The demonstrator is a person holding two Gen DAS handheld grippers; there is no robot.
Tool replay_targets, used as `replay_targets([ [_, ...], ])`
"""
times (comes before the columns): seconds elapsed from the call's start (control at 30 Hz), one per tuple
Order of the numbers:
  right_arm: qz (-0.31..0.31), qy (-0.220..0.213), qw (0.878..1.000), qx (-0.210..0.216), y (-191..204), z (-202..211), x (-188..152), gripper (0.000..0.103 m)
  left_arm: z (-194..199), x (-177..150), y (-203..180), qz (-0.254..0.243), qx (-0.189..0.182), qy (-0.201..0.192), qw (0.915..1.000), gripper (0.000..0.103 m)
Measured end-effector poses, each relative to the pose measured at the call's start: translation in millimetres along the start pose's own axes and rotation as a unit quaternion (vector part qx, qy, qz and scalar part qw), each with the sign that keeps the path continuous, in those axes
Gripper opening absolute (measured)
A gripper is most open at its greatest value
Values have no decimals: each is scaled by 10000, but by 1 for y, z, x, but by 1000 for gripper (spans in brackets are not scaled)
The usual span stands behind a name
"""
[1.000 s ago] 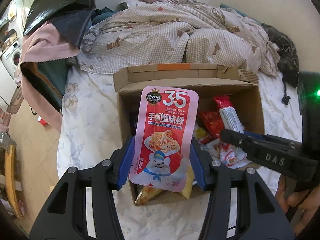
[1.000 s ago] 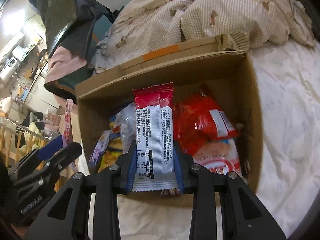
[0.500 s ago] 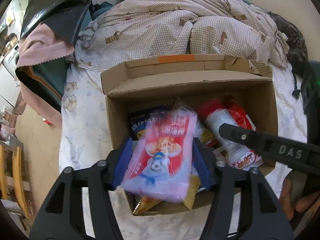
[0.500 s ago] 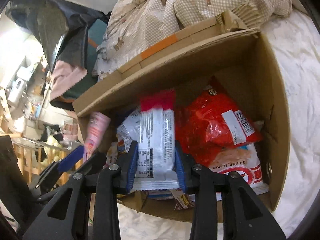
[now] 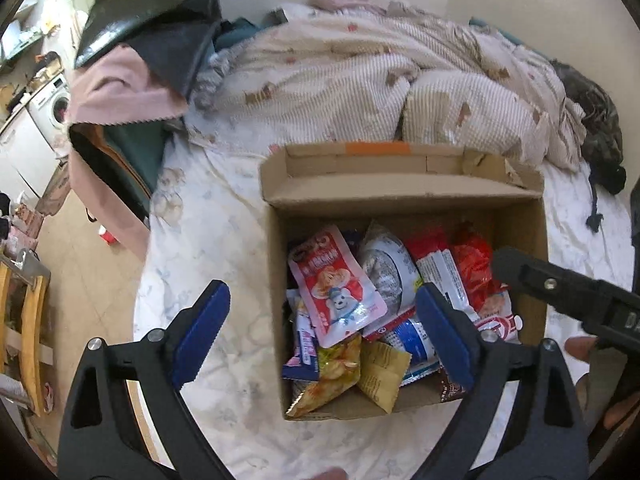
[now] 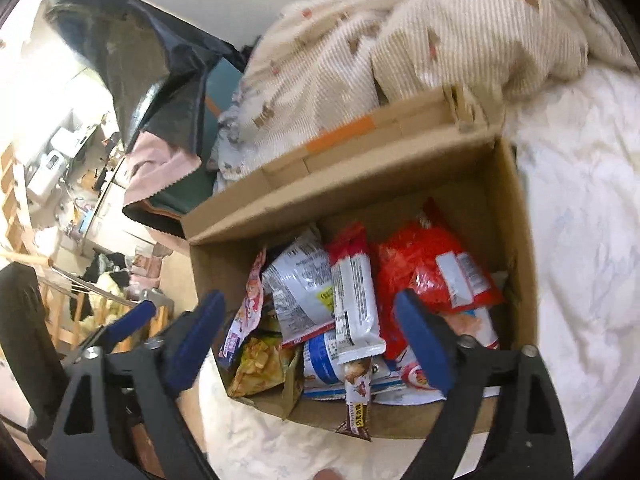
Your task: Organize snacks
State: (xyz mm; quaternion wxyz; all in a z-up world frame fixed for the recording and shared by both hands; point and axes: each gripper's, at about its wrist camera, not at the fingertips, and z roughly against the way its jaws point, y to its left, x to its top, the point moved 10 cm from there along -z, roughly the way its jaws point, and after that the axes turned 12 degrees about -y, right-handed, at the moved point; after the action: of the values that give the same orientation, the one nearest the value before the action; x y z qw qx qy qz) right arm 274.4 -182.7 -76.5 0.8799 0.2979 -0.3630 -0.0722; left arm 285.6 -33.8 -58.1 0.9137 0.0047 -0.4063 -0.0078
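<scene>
An open cardboard box (image 5: 276, 248) (image 6: 516, 248) sits on the bed, filled with several snack packets. The pink crab-stick packet (image 5: 334, 284) lies on top at the left; in the right wrist view only its edge (image 6: 250, 308) shows. The red-and-white packet (image 6: 354, 300) (image 5: 438, 268) lies in the middle, beside a red bag (image 6: 424, 264). My left gripper (image 5: 324, 334) is open and empty above the box's near left part. My right gripper (image 6: 308, 340) is open and empty over the box's near side; its arm (image 5: 560, 292) also shows in the left wrist view.
A checked quilt (image 5: 380, 80) is heaped behind the box. White bedsheet (image 5: 208, 240) lies to the left and right (image 6: 580, 240). Dark and pink clothes (image 5: 128, 92) hang at the left bed edge. Wooden furniture (image 5: 28, 320) stands on the floor.
Both grippers opened and let go. The pink packet dropped from my left gripper into the box. The red-and-white packet dropped from my right gripper into the box.
</scene>
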Motion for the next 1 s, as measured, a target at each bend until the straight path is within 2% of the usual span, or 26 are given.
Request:
replay_targets([
  [0.03,45,-85,10000,10,3,5,2,98,4,1,2,29,-5,-77,10000,92],
  [0.17,281,-503,9983,-42,13,33,6,103,27,3,11,170,20,-376,9991,92],
  [0.3,525,-734,9959,-44,26,56,3,103,54,2,17,286,-56,-638,9975,93],
  [0.33,619,-781,9950,-34,30,61,0,103,61,0,19,314,-71,-681,9972,97],
  [0.4,836,-857,9928,-68,36,71,-7,103,72,-5,23,390,-84,-734,9965,103],
  [0.6,1200,-936,9880,-265,41,98,-42,103,99,-32,41,670,-217,-713,9950,103],
  [0.73,1235,-1017,9864,-377,37,116,-59,103,112,-52,54,822,-136,-672,9943,103],
  [1.0,1265,-1212,9818,-738,25,139,-81,103,133,-78,57,567,150,-1163,9915,103],
])
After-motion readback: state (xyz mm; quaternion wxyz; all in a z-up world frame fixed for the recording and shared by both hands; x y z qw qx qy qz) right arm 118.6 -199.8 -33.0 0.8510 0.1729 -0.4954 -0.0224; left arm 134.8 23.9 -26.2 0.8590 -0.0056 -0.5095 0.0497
